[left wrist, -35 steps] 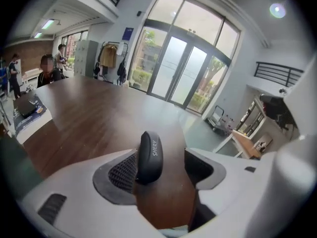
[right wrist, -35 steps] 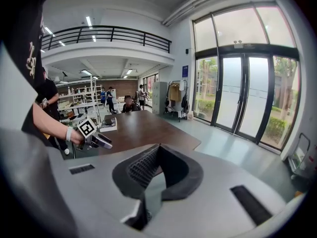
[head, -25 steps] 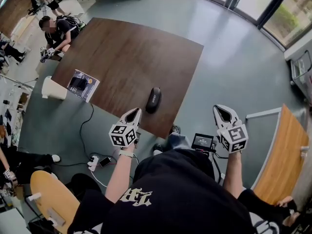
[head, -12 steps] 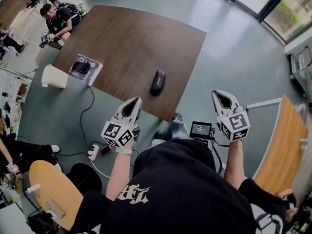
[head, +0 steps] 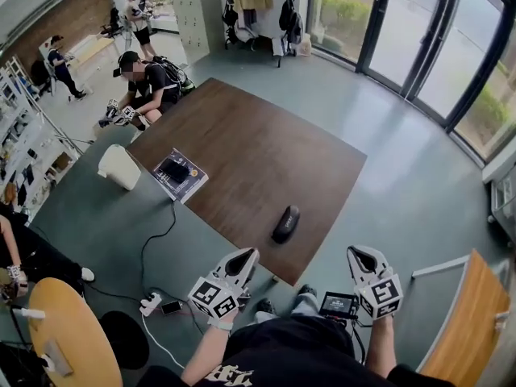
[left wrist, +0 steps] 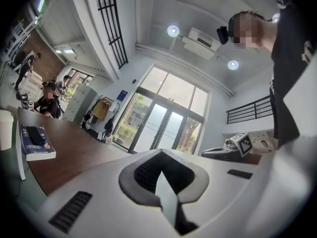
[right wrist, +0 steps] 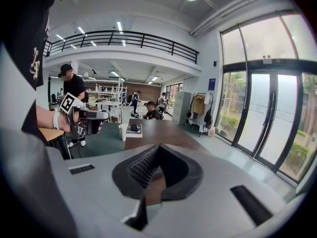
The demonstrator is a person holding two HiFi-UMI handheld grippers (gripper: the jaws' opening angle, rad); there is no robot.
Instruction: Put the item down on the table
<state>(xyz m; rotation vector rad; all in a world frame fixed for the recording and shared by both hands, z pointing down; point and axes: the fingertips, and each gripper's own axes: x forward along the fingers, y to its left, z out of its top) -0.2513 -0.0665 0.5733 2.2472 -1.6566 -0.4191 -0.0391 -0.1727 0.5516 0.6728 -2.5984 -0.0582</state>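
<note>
looks finished, with the item (head: 286,223) flat on the worktop (head: 258,147) near its edge. shows left gripper (head: 245,254) and right gripper (head: 359,253) closed, empty, well apart from it.

Bright daylight, sharp focus, fisheye-warped edges.
</note>
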